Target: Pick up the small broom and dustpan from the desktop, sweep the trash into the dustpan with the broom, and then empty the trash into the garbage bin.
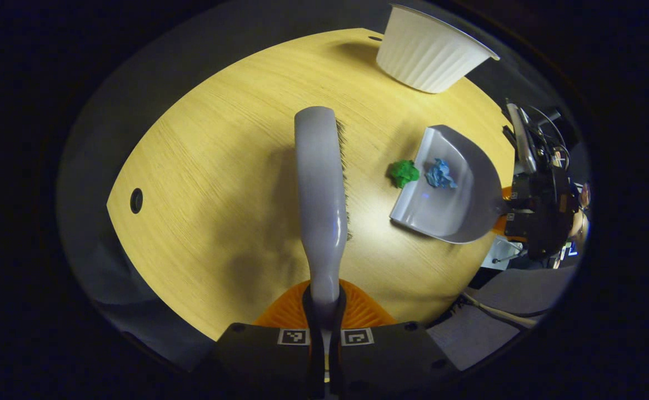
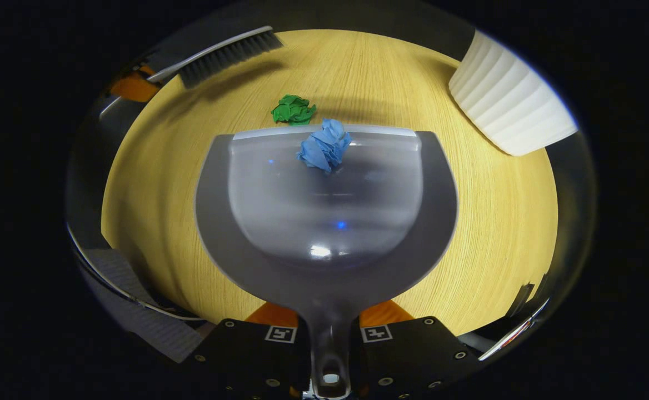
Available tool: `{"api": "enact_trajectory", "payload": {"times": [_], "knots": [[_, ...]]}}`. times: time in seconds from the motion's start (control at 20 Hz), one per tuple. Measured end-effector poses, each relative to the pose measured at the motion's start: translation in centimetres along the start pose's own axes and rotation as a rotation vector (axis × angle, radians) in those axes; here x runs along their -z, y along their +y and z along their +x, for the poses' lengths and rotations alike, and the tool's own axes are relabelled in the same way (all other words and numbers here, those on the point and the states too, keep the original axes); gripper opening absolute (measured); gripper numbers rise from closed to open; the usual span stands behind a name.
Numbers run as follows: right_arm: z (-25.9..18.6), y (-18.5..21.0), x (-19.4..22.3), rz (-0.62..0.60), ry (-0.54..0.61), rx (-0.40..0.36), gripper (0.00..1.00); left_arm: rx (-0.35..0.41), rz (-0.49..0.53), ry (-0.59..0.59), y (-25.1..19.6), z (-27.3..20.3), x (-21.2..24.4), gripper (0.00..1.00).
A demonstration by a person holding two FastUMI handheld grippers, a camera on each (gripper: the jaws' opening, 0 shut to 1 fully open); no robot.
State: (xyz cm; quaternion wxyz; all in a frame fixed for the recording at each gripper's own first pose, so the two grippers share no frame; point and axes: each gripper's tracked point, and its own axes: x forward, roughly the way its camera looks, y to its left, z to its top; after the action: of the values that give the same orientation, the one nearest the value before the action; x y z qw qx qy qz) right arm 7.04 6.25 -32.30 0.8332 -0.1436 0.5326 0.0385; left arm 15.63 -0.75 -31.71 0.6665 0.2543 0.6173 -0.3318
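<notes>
My left gripper (image 1: 324, 311) is shut on the handle of the grey broom (image 1: 320, 189), which reaches out over the wooden desktop (image 1: 213, 183) with its bristles facing right. My right gripper (image 2: 329, 339) is shut on the handle of the grey dustpan (image 2: 324, 222), whose front lip rests on the desktop (image 2: 497, 222). A blue paper wad (image 2: 324, 147) lies just inside the pan's lip. A green paper wad (image 2: 293, 109) sits on the wood right in front of the lip. The broom (image 2: 221, 53) hovers at the far left, apart from the green wad (image 1: 404, 173).
A white ribbed garbage bin (image 1: 430, 53) stands at the desk's far corner, right of the dustpan (image 1: 449, 189) in the right gripper view (image 2: 505, 105). A cable hole (image 1: 136, 200) is near the desk's left edge. Equipment and cables lie beyond the right edge.
</notes>
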Motion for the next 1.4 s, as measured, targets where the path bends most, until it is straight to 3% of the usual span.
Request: {"api": "enact_trajectory", "payload": {"times": [0.2,0.25,0.3,0.45,0.75,1.2,1.4], "knots": [[0.1,-0.2,-0.4,-0.019,0.003,-0.004,0.28,-0.02,-0.027,0.001,0.9,2.1,-2.1,0.06],[0.1,-0.3,-0.4,-0.022,0.004,-0.004,0.23,-0.03,-0.027,0.004,1.0,2.6,-2.3,0.06],[0.1,-0.3,-0.5,-0.024,0.004,-0.005,0.27,-0.046,-0.019,0.01,1.1,3.1,-2.6,0.07],[0.2,-0.3,-0.5,-0.029,0.007,-0.004,0.28,-0.065,0.019,0.037,0.2,4.9,-2.4,0.07],[0.2,-0.5,-0.7,-0.039,0.005,-0.008,0.28,-0.014,0.067,0.046,-3.3,5.9,-3.3,0.06],[0.2,-0.5,-0.7,-0.031,0.006,0.007,0.28,0.136,0.175,0.077,-11.6,5.4,-2.0,0.06],[0.1,-0.4,-1.0,-0.028,0.007,0.008,0.28,0.136,0.21,0.073,-12.5,5.2,-1.9,0.07]]}}
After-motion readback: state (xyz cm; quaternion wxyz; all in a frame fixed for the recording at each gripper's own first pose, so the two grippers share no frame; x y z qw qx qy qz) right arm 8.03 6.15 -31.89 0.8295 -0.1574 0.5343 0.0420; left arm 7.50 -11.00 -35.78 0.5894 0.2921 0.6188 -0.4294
